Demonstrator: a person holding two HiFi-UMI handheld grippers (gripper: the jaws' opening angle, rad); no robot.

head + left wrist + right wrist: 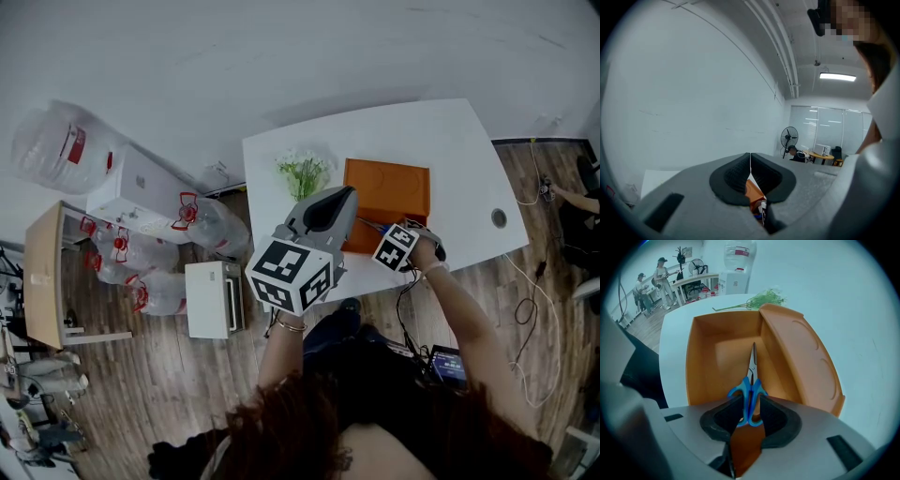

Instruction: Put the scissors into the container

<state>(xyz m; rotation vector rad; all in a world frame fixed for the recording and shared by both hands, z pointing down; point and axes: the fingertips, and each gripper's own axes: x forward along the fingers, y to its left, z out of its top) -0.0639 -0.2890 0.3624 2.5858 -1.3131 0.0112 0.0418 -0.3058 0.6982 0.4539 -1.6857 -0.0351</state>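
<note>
Table (pixel 459 159): white, rounded corners; carries everything listed below.

Container (pixel 701 362): orange open-topped box at mid-table, on the person's side. It holds nothing but the scissors.

Lid (pixel 801 362): orange, off the box and resting along its far edge. Taken off, it leaves the whole mouth free for loading from above.

Scissors (pixel 749 397): blue handles, blades shut. They are already inside the container, with the point leading toward its floor and left wall and the handles uppermost. Blades-first looks deliberate, since it leaves the handles as the part to grip.

Right gripper (pixel 751 412): tipped steeply down over the right end of the container. Its jaws stand wide apart with the scissor handles between them. The pads appear not to press on the handles, so I judge this a release rather than a hold. I cannot tell whether the scissors rest fully on the box floor.

Left gripper (pixel 750 155): held up and roughly level, above the near left of the box. Its jaws are closed tip to tip on nothing. Idle, likely kept raised to stay clear of the other hand.

Green sprig (pixel 305 173): lies on the table just left of the container, apart from the work.

Task standing: scissors in the box; by my reckoning only the withdrawal remains.
</note>
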